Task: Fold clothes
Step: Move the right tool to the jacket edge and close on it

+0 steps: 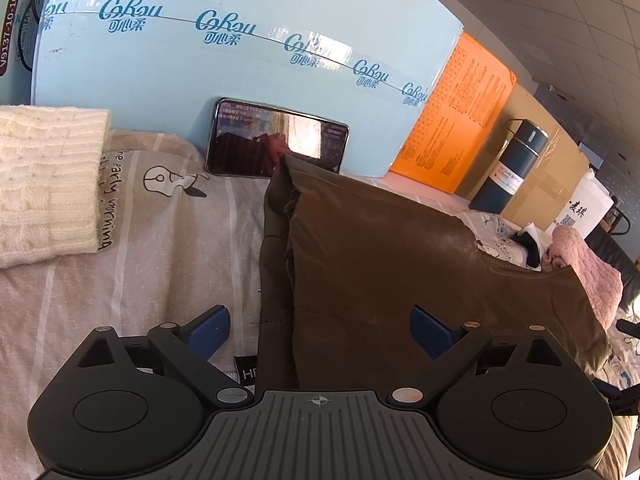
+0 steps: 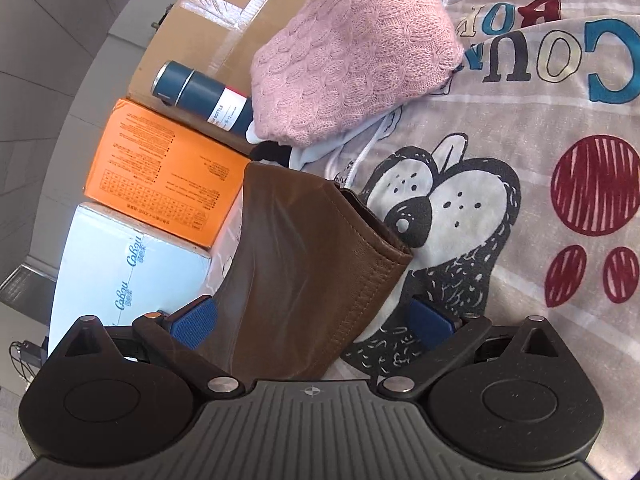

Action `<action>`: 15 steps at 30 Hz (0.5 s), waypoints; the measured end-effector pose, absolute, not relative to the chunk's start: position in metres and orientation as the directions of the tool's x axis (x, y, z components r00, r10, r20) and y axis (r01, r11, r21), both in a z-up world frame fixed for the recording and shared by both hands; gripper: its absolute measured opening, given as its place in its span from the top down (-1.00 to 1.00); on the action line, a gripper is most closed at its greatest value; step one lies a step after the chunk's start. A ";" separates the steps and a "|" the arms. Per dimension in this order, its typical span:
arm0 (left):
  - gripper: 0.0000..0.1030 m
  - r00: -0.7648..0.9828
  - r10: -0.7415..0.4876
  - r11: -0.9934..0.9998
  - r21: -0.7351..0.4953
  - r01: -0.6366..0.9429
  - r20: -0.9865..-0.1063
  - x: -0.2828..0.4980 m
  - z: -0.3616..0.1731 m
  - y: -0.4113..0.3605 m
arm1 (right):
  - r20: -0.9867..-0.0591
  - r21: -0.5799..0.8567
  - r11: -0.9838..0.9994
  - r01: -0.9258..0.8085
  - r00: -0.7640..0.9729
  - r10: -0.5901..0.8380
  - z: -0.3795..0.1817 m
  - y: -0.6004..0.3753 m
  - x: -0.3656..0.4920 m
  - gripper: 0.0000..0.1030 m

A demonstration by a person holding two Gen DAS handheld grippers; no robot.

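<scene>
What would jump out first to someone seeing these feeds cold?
The brown leather garment, folded and lying on the cartoon-print bedsheet, fills the middle of both views between open jaws. Behind it a pale blue box has a phone propped against it; a pink knit sweater lies further off.

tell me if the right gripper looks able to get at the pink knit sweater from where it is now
Probably yes. The right gripper stands open over the brown leather garment, and the pink knit sweater lies beyond it with nothing standing between.
</scene>
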State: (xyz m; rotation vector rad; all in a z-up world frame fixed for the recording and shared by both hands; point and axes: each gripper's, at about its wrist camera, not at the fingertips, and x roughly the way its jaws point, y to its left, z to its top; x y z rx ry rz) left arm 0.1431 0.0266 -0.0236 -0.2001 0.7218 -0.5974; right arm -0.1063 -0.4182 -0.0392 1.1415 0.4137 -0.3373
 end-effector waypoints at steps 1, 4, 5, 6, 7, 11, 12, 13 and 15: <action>-0.90 0.593 -0.577 0.816 -0.369 0.444 -0.562 0.143 -0.024 0.026 | -0.478 0.798 0.385 0.464 0.876 -0.065 -0.040 -0.419 -0.103 -0.98; -0.90 0.591 -0.576 0.817 -0.364 0.448 -0.565 0.143 -0.026 0.024 | -0.478 0.777 0.410 0.477 0.872 -0.110 -0.039 -0.415 -0.092 -0.98; -0.90 0.591 -0.575 0.817 -0.358 0.453 -0.565 0.143 -0.026 0.024 | -0.479 0.768 0.418 0.485 0.868 -0.130 -0.038 -0.412 -0.088 -0.98; -0.90 0.592 -0.576 0.816 -0.353 0.458 -0.564 0.142 -0.026 0.023 | -0.478 0.760 0.425 0.493 0.866 -0.149 -0.038 -0.410 -0.084 -0.98; -0.90 0.593 -0.575 0.816 -0.349 0.461 -0.563 0.142 -0.027 0.022 | -0.476 0.753 0.428 0.500 0.863 -0.170 -0.039 -0.409 -0.081 -0.98; -0.94 0.600 -0.566 0.820 -0.310 0.481 -0.565 0.138 -0.028 0.016 | -0.460 0.745 0.410 0.526 0.851 -0.255 -0.040 -0.405 -0.072 -0.87; -0.95 0.603 -0.564 0.821 -0.299 0.487 -0.565 0.137 -0.028 0.015 | -0.455 0.748 0.398 0.531 0.847 -0.275 -0.041 -0.406 -0.071 -0.70; -0.95 0.604 -0.561 0.821 -0.288 0.493 -0.566 0.136 -0.029 0.013 | -0.456 0.746 0.389 0.540 0.841 -0.292 -0.043 -0.407 -0.069 -0.59; -0.96 0.608 -0.555 0.822 -0.265 0.504 -0.568 0.134 -0.030 0.010 | -0.461 0.745 0.374 0.552 0.832 -0.308 -0.048 -0.408 -0.067 0.06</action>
